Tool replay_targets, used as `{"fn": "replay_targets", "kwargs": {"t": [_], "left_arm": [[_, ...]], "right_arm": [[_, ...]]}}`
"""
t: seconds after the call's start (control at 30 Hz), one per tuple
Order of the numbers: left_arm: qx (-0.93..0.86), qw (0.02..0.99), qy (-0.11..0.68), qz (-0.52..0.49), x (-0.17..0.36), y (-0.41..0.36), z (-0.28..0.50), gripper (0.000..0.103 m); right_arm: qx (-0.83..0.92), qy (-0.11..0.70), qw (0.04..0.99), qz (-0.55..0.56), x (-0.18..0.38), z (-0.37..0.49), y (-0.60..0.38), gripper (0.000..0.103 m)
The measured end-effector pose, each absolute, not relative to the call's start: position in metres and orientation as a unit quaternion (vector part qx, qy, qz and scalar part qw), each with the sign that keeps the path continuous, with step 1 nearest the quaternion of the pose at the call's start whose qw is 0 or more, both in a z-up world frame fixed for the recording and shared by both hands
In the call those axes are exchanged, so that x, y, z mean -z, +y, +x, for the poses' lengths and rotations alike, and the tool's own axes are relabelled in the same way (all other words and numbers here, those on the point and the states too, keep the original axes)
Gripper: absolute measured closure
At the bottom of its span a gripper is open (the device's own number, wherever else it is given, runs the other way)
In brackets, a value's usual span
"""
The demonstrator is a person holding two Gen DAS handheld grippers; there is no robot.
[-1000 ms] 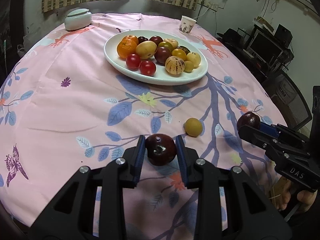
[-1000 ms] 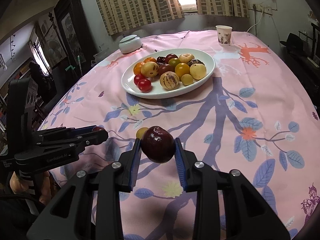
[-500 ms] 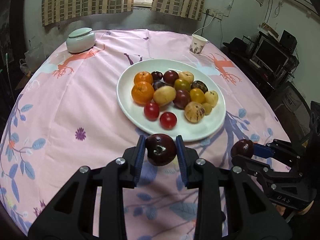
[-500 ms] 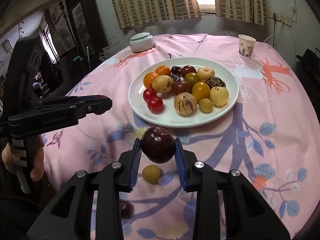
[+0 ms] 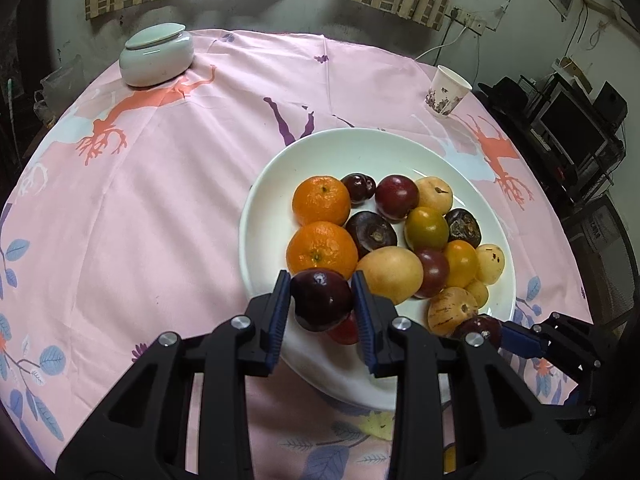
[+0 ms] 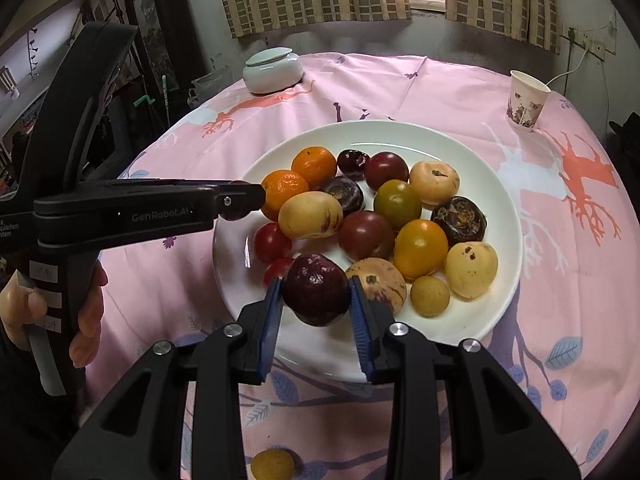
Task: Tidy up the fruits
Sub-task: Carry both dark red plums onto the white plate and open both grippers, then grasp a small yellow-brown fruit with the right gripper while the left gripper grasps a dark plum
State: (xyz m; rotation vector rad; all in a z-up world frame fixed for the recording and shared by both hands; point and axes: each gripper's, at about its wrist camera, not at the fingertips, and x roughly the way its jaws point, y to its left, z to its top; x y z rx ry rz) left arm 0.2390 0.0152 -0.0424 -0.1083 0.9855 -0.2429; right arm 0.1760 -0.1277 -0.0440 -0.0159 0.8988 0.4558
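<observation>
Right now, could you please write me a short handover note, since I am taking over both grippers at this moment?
Left gripper: jaws shut on a dark plum, over the near rim of the white plate.
Right gripper: jaws shut on a dark purple fruit, also over the plate's near edge.
Done: most fruit is piled on the plate.
Left: set both held fruits down there, then fetch the small yellow fruit lying on the pink tablecloth.
</observation>
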Motion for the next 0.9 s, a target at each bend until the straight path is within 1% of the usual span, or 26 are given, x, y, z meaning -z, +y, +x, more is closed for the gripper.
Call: {"fn": "replay_targets", "kwargs": {"t": [0.27,0.3,0.33,0.37,0.4,0.47,0.5,0.53,0.57,0.6,0.63,0.77,0.83,0.9], "left_arm": [[0.108,0.87,0.478,-0.056,0.049,0.019,0.247,0.071],[0.105,0.87,0.479,-0.055,0.049,0.019,0.248,0.067],[0.102,0.871,0.478,-0.055,0.048,0.019,0.249,0.06],[0.099,0.872,0.475,-0.057,0.047,0.02,0.249,0.036],[0.097,0.877,0.467,-0.062,0.043,0.021,0.247,0.026],[0.095,0.882,0.457,-0.064,0.038,0.022,0.246,0.026],[0.096,0.882,0.457,-0.065,0.036,0.023,0.246,0.026],[0.096,0.882,0.456,-0.069,0.034,0.024,0.246,0.026],[0.096,0.882,0.455,-0.073,0.031,0.026,0.244,0.026],[0.098,0.882,0.454,-0.078,0.028,0.027,0.242,0.026],[0.1,0.882,0.453,-0.082,0.024,0.027,0.239,0.026],[0.106,0.891,0.434,-0.079,0.003,0.029,0.212,0.026],[0.108,0.9,0.417,-0.07,-0.009,0.03,0.192,0.022],[0.109,0.908,0.4,-0.058,-0.017,0.03,0.17,0.015]], "right_arm": [[-0.21,0.431,0.877,-0.023,0.05,0.193,-0.115,0.069],[-0.204,0.428,0.88,-0.028,0.05,0.194,-0.114,0.069],[-0.198,0.425,0.883,-0.032,0.051,0.195,-0.114,0.069],[-0.191,0.423,0.885,-0.035,0.05,0.195,-0.114,0.069],[-0.187,0.422,0.886,-0.038,0.05,0.195,-0.115,0.069],[-0.184,0.421,0.887,-0.042,0.05,0.195,-0.116,0.068],[-0.185,0.419,0.888,-0.043,0.049,0.195,-0.116,0.058],[-0.183,0.414,0.89,-0.043,0.048,0.195,-0.116,0.042],[-0.18,0.402,0.897,-0.043,0.045,0.193,-0.117,0.021],[-0.175,0.385,0.905,-0.045,0.042,0.191,-0.117,0.017],[-0.174,0.377,0.909,-0.048,0.04,0.19,-0.118,0.016],[-0.172,0.366,0.914,-0.039,0.026,0.181,-0.127,0.016],[-0.166,0.359,0.918,-0.038,0.017,0.17,-0.135,0.015],[-0.159,0.357,0.92,-0.035,0.011,0.153,-0.147,0.012]]}}
